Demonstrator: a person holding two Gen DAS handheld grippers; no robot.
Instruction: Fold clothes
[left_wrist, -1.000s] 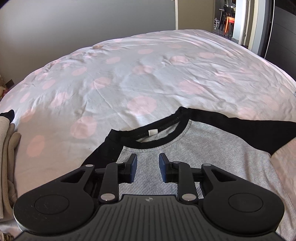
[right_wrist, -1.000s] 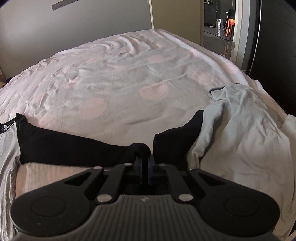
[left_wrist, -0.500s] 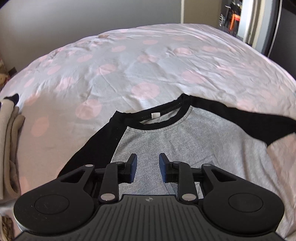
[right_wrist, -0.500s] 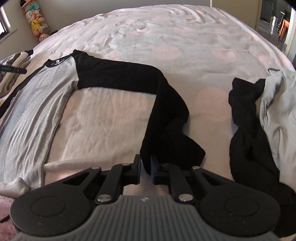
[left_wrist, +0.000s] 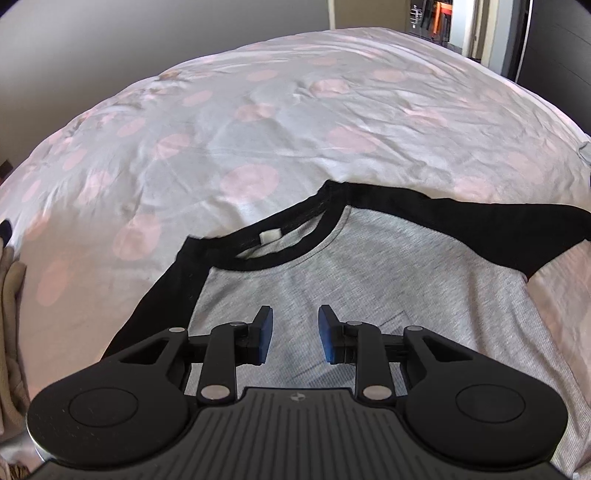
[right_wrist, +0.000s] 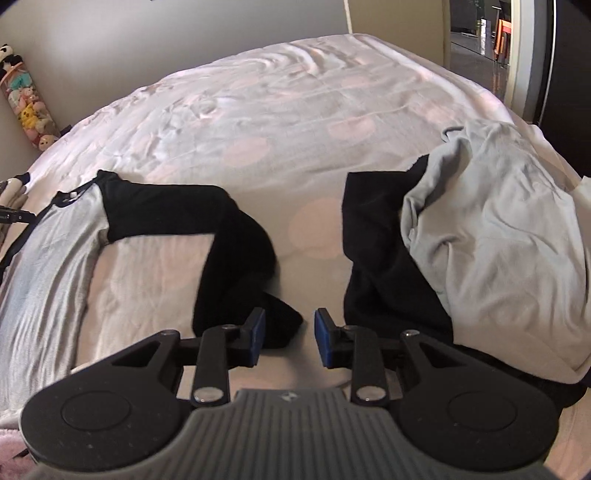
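Note:
A grey raglan shirt (left_wrist: 369, 288) with black sleeves and a black collar lies flat on the bed, neck away from me. My left gripper (left_wrist: 295, 334) hovers open and empty over its chest. In the right wrist view the shirt's body (right_wrist: 48, 258) lies at the left, and its black right sleeve (right_wrist: 236, 251) runs out and bends back toward me. My right gripper (right_wrist: 289, 338) is open and empty, with the sleeve's cuff end lying just beyond its left finger.
A crumpled pale grey garment (right_wrist: 498, 236) over a black one (right_wrist: 380, 258) lies at the right of the bed. Folded beige clothes (left_wrist: 11, 314) are stacked at the left edge. The pink-dotted bedcover (left_wrist: 258, 122) stretches beyond. Plush toys (right_wrist: 29, 107) stand by the wall.
My right gripper has opened and let go of the black sleeve, which now lies bent on the bed. My left gripper stays open over the shirt's chest, slightly shifted.

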